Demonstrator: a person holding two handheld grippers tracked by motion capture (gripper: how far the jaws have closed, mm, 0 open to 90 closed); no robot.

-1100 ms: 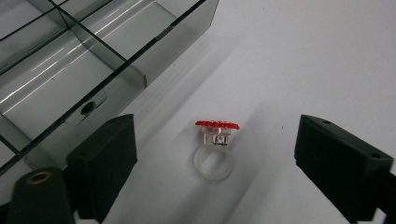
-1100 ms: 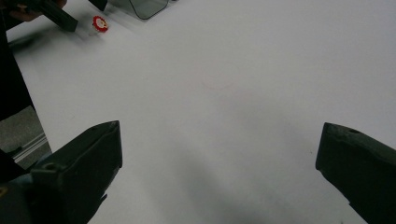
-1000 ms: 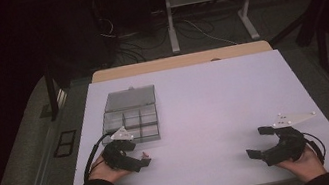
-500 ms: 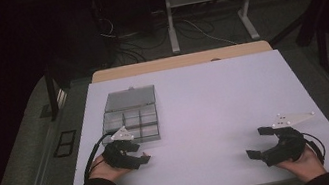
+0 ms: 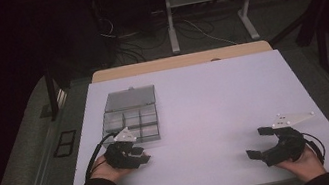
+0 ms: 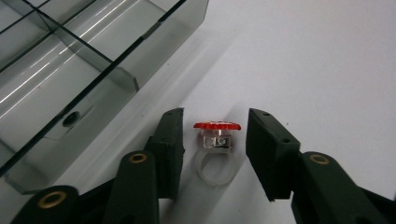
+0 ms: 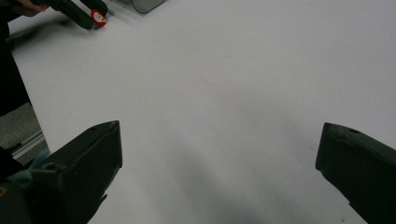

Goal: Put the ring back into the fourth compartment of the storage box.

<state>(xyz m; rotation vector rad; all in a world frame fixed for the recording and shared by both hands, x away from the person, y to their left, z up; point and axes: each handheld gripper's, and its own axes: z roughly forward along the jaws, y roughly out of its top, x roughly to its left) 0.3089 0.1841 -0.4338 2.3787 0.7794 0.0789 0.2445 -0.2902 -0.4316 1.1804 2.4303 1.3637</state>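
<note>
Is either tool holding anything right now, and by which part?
Nothing is gripped yet. The left tool has been closing around the red-topped ring, gaps showing beside it. The right tool is open over bare table.

No readable txt, labels, brand names, nos. or signs anywhere. Red top of the ring (image 6: 215, 126) has a pale mark on it, seen far off in the right gripper view, too small & blurred to read. Clear compartment box (image 5: 131, 116): no print visible. Tabletop (image 5: 216, 109): plain; faint reddish curved smudge in right gripper view, not lettering.
</note>
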